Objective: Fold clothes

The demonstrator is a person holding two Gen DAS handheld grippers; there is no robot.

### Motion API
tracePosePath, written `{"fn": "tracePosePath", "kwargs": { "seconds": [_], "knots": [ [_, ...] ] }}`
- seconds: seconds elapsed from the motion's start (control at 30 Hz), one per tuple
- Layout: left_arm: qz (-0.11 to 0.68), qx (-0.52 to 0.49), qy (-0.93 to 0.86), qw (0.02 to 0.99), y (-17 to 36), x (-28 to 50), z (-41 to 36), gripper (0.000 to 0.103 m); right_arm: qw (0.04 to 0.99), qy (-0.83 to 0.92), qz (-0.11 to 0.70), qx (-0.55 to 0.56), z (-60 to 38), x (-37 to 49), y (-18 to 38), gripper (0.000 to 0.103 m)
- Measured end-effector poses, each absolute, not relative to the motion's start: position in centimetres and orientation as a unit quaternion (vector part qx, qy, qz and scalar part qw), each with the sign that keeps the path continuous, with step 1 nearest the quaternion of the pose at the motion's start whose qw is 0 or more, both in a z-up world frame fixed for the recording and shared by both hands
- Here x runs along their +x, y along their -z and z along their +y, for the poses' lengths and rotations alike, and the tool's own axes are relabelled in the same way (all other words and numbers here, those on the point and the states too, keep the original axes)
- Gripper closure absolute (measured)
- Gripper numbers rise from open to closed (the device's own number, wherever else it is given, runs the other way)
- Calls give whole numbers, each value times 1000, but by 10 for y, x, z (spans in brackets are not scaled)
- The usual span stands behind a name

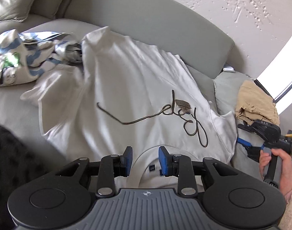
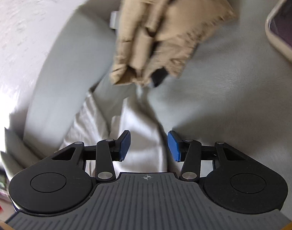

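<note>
Lying spread across the grey fabric sofa point(image 1: 146, 15) is a white cotton T-shirt with dark looping script point(image 1: 126, 88), its collar nearest the left gripper point(image 1: 145, 158). That gripper's blue-padded jaws are standing apart over the neckline, gripping nothing. The right gripper point(image 2: 148, 145) is hovering above the shirt's sleeve edge — jaws parted, pads clear of the cloth. A crumpled tan garment point(image 2: 161, 28) is sitting just beyond, and a blue-and-white patterned garment point(image 1: 25, 53) is bunched past the shirt's hem.
</note>
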State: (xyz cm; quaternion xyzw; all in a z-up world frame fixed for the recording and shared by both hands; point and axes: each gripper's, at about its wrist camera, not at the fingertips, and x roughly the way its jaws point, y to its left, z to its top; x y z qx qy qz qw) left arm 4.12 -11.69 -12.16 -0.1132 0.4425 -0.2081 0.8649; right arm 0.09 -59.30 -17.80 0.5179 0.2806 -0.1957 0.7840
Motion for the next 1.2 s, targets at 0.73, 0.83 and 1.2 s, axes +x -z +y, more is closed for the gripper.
{"fn": "tracePosePath", "kwargs": {
  "seconds": [0.73,0.83,1.2],
  "knots": [
    [489,-87,200,844,145,60,-125,76,821,151,168,525,-622,-13,162,101],
    [490,-80,202,844,145,60,-126,76,807,187,181,530,-624,-28,160,101],
    [490,-82,204,844,143,56,-125,76,843,174,211,463,-615,-30,140,100]
  ]
}}
